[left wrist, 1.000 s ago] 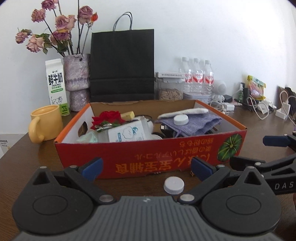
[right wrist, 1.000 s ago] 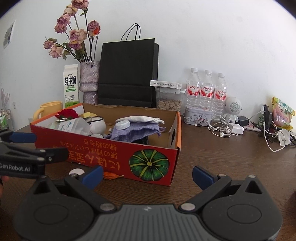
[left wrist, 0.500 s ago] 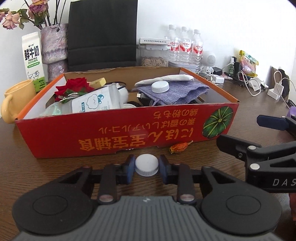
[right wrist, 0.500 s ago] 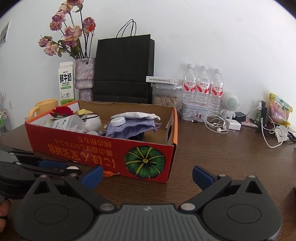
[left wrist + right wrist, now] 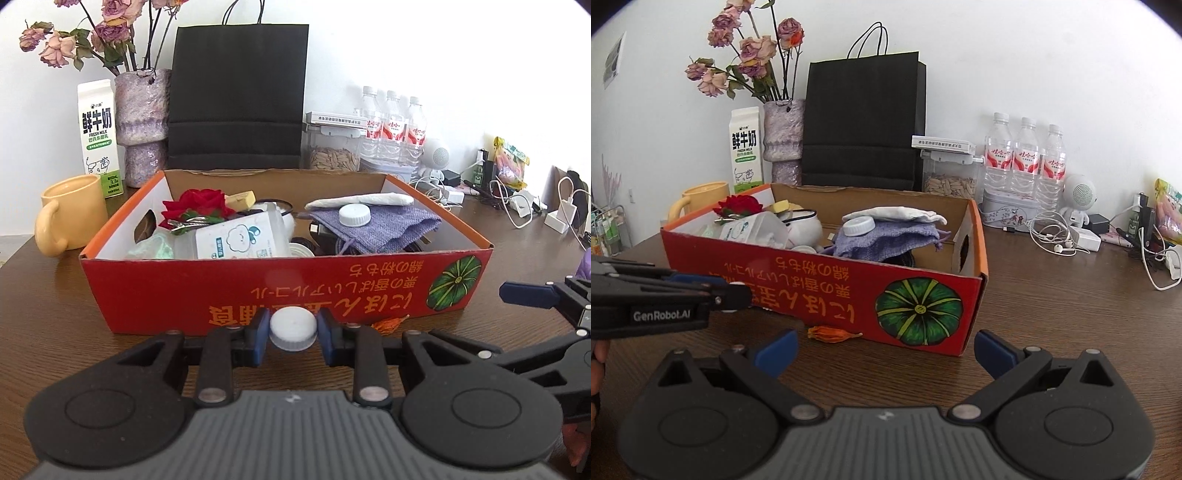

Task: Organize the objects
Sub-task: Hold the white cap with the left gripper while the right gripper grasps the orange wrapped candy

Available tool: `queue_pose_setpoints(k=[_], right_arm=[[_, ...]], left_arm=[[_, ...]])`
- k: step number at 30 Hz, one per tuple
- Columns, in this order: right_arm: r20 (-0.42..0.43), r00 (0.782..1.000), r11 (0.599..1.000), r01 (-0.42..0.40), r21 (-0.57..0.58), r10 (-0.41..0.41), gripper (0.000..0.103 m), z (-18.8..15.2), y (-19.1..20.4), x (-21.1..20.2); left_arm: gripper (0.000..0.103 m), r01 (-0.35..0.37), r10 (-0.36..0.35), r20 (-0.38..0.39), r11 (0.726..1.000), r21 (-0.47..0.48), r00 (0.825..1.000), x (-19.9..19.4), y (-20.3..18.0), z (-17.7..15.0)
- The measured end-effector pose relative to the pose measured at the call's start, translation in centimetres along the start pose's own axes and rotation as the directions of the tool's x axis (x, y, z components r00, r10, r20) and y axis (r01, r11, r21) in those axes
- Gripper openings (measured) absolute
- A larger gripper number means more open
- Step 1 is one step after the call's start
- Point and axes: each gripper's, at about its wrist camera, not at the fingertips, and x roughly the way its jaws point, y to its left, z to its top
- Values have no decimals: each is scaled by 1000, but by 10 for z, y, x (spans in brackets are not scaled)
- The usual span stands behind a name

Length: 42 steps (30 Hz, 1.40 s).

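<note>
L gripper (image 5: 293, 329) fingers clamp white cap (image 5: 293, 328), just in front of red box (image 5: 280, 291) near wall; box lies straight ahead & up. R gripper (image 5: 882, 350) wide, empty.

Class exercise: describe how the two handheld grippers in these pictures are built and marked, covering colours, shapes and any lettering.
The left gripper and right gripper look alike: black linkage arms on round black pivot housings, silver rivets, blue pads on the fingertips, and a ribbed grey body in front of the camera. Seen side-on from the right wrist, the left gripper carries white "GenRobot.AI" lettering. No cables or sleeves show.
</note>
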Motion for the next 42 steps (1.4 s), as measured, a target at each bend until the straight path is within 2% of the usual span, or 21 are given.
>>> queue_pose_setpoints(k=[5, 10, 11, 13, 18, 22, 26, 35, 36, 38, 42], right_arm=[[-35, 999, 1000, -28, -7, 28, 92, 3, 17, 10], [-80, 996, 999, -26, 19, 27, 75, 8, 32, 25], [-89, 996, 999, -19, 30, 22, 68, 9, 34, 28], [-100, 995, 998, -8, 56, 14, 65, 11, 37, 32], [-135, 990, 994, 49, 100, -35, 45, 13, 40, 44], [-133, 990, 994, 50, 100, -36, 40, 12, 45, 46], [-123, 992, 995, 37, 98, -24, 28, 13, 49, 46], [-78, 997, 994, 26, 106, -18, 24, 12, 49, 35], [-69, 997, 994, 25, 103, -18, 16, 12, 50, 33], [-47, 999, 995, 19, 96, -14, 10, 12, 51, 27], [-16, 1000, 996, 4, 87, -3, 10, 11, 53, 17]], left_arm=[[29, -11, 10, 42, 1000, 2, 999, -8, 4, 3], [29, -5, 5, 52, 1000, -12, 999, -13, 7, 5], [29, -3, 4, 53, 1000, -14, 999, -13, 8, 6], [29, 0, 1, 58, 1000, -18, 998, -15, 9, 6], [29, 7, -5, 67, 1000, -24, 998, -20, 13, 6], [29, 11, -8, 75, 1000, -28, 997, -23, 16, 6], [29, 10, -7, 79, 999, -32, 997, -24, 19, 7], [29, 3, 1, 84, 999, -49, 996, -27, 28, 7], [29, 2, 2, 87, 999, -51, 996, -28, 29, 7], [29, 2, 3, 94, 998, -55, 996, -30, 31, 7], [29, 0, 6, 113, 998, -55, 994, -34, 32, 7]])
